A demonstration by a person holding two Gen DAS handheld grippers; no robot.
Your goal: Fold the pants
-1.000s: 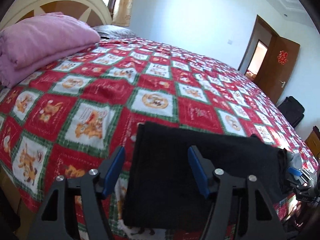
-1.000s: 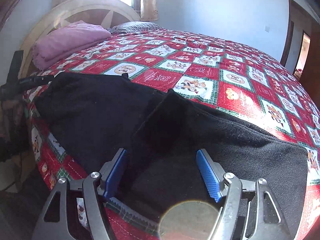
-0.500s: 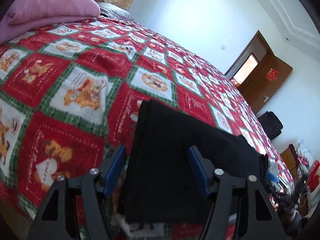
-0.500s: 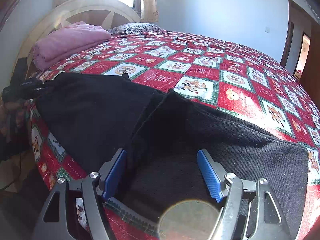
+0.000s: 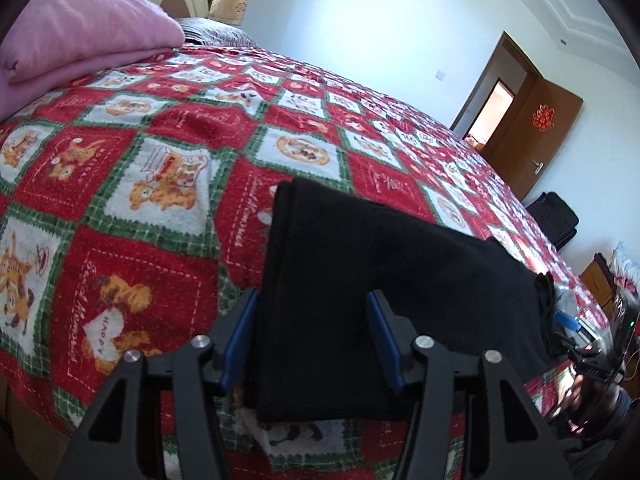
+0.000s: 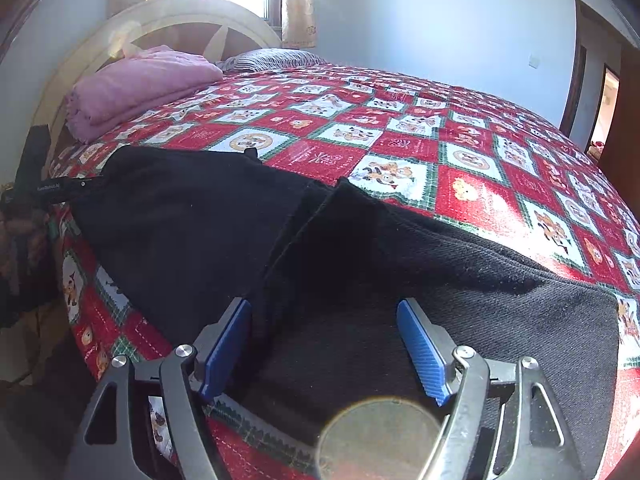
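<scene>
In the left wrist view, one pair of soft black cloth pants [image 5: 380,292] is seen lying flat on the bed with the red, green and white patchwork cover [image 5: 132,168]. The pants sit near the bed's close edge. Their long side runs away to the right, toward the other tongs. The left tongs [image 5: 312,336] are placed right over the near left end of the pants. The jaws have just been closing, and the cloth lies between them. The blue pads are not seen to press the cloth yet, so the left tongs are counted as open. This end is best reached by the left hand.

One folded pink blanket [image 5: 80,40] is seen far off by the headboard. One brown wooden door [image 5: 536,136] is seen in the wall.

In the right wrist view, the same black pants [image 6: 192,232] are seen stretched out to the left across the bed cover [image 6: 480,184]. The right tongs [image 6: 324,340] are held wide open over the right end, where a fold line is seen. Nothing is gripped by them. This end is best reached by the right hand. The pink blanket [image 6: 136,84] is seen once more. Two tongs and one pair of pants are counted in all.
</scene>
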